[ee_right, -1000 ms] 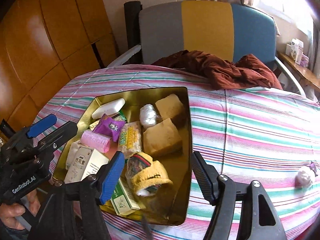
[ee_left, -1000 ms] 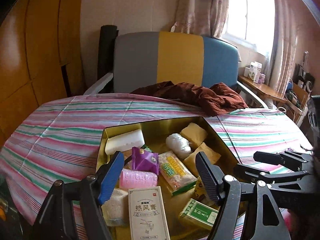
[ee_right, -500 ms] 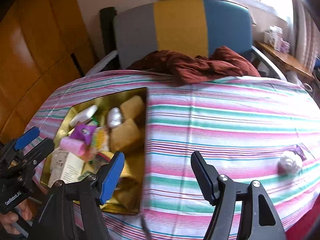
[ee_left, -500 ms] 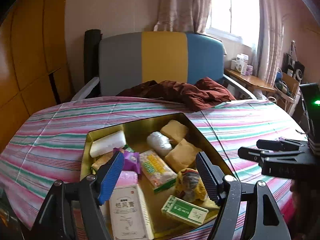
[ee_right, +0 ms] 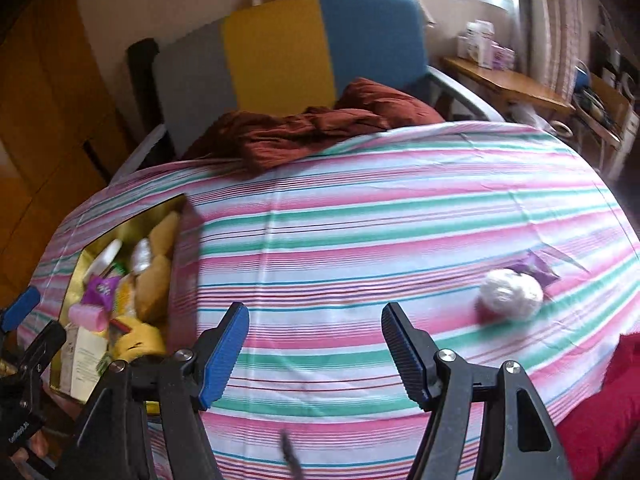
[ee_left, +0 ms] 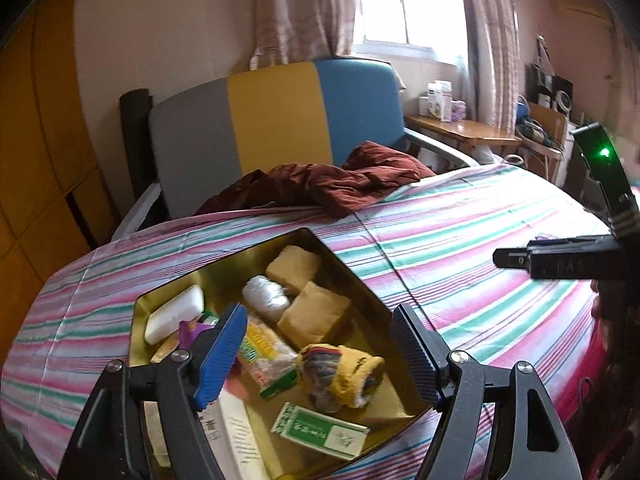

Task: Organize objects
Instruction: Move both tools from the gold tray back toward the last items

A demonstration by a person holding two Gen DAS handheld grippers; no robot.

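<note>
Right gripper (ee_right: 314, 354): ribbed pads parted, nothing between them, over smooth striped tablecloth (ee_right: 360, 216). Left gripper (ee_left: 320, 354): likewise open and empty above the gold tin (ee_left: 360, 280) holding boxes, sponges and a knitted sock (ee_left: 340, 372). White crinkled ball (ee_right: 510, 295) lies well right, now nearer the right gripper than earlier.

Lighting, as I read it: daylight from the window (ee_left: 404, 4), blown out to white glare. Room corners dim. Fisheye bends every edge, dark vignette around. My right-wrist view smeared by motion blur, the white ball (ee_right: 510, 295) soft; left-wrist view sharper.
</note>
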